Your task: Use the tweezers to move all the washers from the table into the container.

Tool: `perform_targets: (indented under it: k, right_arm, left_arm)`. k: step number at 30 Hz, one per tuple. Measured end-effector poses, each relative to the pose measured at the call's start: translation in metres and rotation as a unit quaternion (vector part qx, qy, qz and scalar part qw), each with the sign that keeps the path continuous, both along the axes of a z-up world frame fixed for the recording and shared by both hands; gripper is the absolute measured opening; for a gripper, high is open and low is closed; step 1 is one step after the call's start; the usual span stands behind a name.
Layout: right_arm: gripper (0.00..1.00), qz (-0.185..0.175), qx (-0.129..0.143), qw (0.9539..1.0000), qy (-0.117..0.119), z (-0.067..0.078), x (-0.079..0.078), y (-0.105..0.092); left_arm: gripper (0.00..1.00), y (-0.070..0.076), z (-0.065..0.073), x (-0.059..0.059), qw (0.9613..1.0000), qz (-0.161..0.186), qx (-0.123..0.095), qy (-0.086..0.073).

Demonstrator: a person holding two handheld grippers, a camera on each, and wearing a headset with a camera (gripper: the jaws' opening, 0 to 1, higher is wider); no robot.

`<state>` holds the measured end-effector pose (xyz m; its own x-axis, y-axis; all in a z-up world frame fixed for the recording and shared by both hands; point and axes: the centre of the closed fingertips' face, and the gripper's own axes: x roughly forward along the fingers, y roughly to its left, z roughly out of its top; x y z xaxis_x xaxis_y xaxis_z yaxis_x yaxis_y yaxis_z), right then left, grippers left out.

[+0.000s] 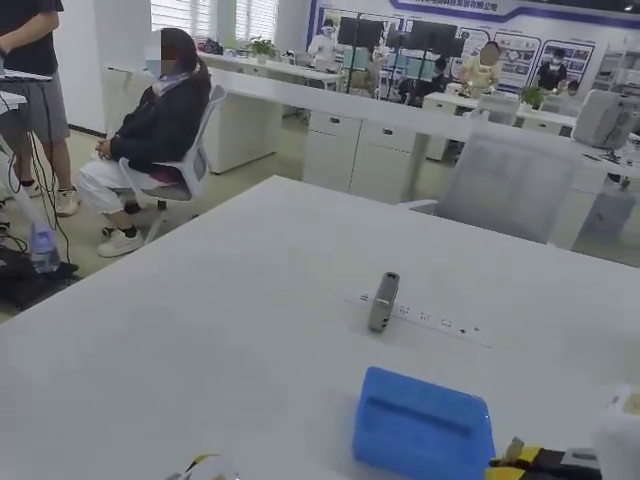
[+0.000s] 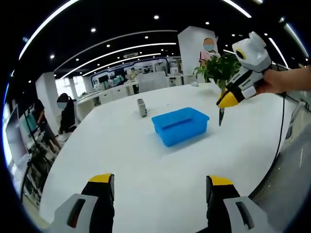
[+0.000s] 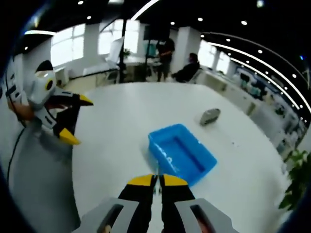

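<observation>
Washers are too small to pick out on the tabletop. Pale specks on the floor of the container may be washers or glare; which cannot be settled.

Handling, as a judgement: a washer is small, flat, rigid and light, with smooth faces that are likely to slip. Take hold across the ring, with one tip through the hole and one outside the rim. Alternatively, pinch the outer edge. Excess pressure against the tabletop may flick the part away.

Tweezers hang tip-down from the right claw, whose jaws are closed tight on the upper end. The tips are above the tabletop, just beside the right end of the container.

The left claw is spread wide and holds nothing. It is on the near side, well apart from the container.

The container is blue, rectangular, shallow and open-topped. It stands upright near the middle of the tabletop. A grey cylinder lies beyond it on the far side.
</observation>
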<state>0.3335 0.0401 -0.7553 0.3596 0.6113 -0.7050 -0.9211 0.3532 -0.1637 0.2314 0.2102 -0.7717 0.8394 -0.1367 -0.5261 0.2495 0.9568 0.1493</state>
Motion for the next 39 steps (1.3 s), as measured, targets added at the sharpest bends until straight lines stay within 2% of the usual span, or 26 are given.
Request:
perform_targets:
  k: [1,3,6,10,13,19,23,25,32,36,38,39]
  right_arm:
    - [0.01,0.014,-0.011,0.9998,-0.002,-0.003,-0.003,0.001]
    - [0.01,0.042,-0.03,0.9986,0.012,-0.012,-0.014,0.003]
    - [0.01,0.091,-0.069,0.9929,0.032,-0.027,-0.03,0.006]
    - [0.01,0.137,-0.113,0.9837,0.029,-0.045,-0.038,0.01]
    - [0.01,0.151,-0.13,0.9795,0.031,-0.054,-0.039,0.016]
    - [0.02,0.159,-0.134,0.9775,0.034,-0.065,-0.04,0.032]
    - [0.02,0.178,-0.141,0.9737,0.023,-0.071,-0.043,0.044]
    - [0.02,0.18,-0.141,0.9733,0.023,-0.076,-0.044,0.049]
    - [0.02,0.175,-0.123,0.9764,0.031,-0.09,-0.045,0.057]
    - [0.02,0.159,-0.11,0.9795,0.055,-0.098,-0.05,0.056]
    - [0.02,0.154,-0.111,0.9799,0.06,-0.102,-0.052,0.053]
    - [0.02,0.156,-0.112,0.9795,0.061,-0.108,-0.052,0.052]
  left_arm:
    - [0.78,0.0,0.0,0.0,1.0,0.0,0.0,0.0]
    - [0.78,0.0,-0.001,0.0,1.0,0.0,0.002,0.001]
    - [0.78,0.0,-0.001,0.0,1.0,-0.001,0.003,0.002]
    - [0.78,0.0,0.0,0.0,1.0,0.001,0.003,0.001]
    - [0.78,0.001,0.0,0.0,1.0,0.002,0.003,0.0]
    - [0.78,0.001,-0.001,0.0,1.0,0.003,0.003,0.001]
    - [0.78,0.001,-0.001,0.0,1.0,0.002,0.003,0.001]
    - [0.78,0.001,-0.001,0.0,1.0,0.001,0.002,0.001]
    - [0.78,0.0,-0.001,0.0,1.0,0.0,0.002,0.003]
    - [0.78,-0.001,-0.001,0.0,1.0,-0.002,0.002,0.004]
    - [0.78,0.0,-0.002,0.0,1.0,-0.002,0.003,0.005]
    - [0.78,-0.001,-0.002,0.0,1.0,-0.002,0.003,0.005]
